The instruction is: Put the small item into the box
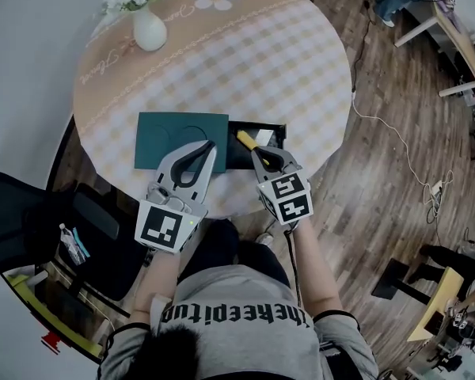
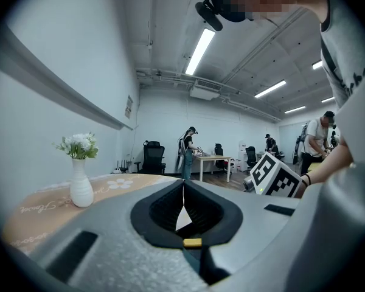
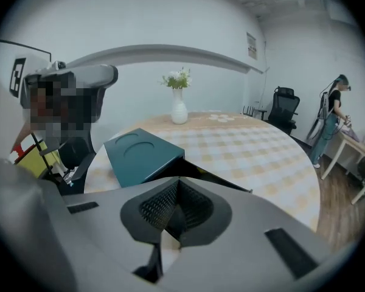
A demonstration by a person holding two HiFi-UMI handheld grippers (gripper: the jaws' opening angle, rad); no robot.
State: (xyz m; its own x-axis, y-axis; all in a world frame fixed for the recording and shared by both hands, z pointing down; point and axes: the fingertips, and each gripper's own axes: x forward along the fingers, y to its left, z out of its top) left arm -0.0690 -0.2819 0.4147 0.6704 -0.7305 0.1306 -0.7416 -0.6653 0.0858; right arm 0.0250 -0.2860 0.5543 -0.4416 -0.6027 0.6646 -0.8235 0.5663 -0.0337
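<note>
Small yellow item (image 1: 245,139) seems to lie in the teal box's (image 1: 174,137) open black drawer (image 1: 271,127).
Left claw (image 1: 210,144) and right claw (image 1: 258,153) are pinched together, nothing seen inside.

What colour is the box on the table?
Dark teal; the box shows best in the head view.

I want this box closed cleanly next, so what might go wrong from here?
The yellow item lies slanted in the open black tray, with one end near the teal cover. Closing the box may catch it. The left claw and right claw are both shut and sit close together over the box, so they might knock each other or shove the box toward the near edge of the table.
</note>
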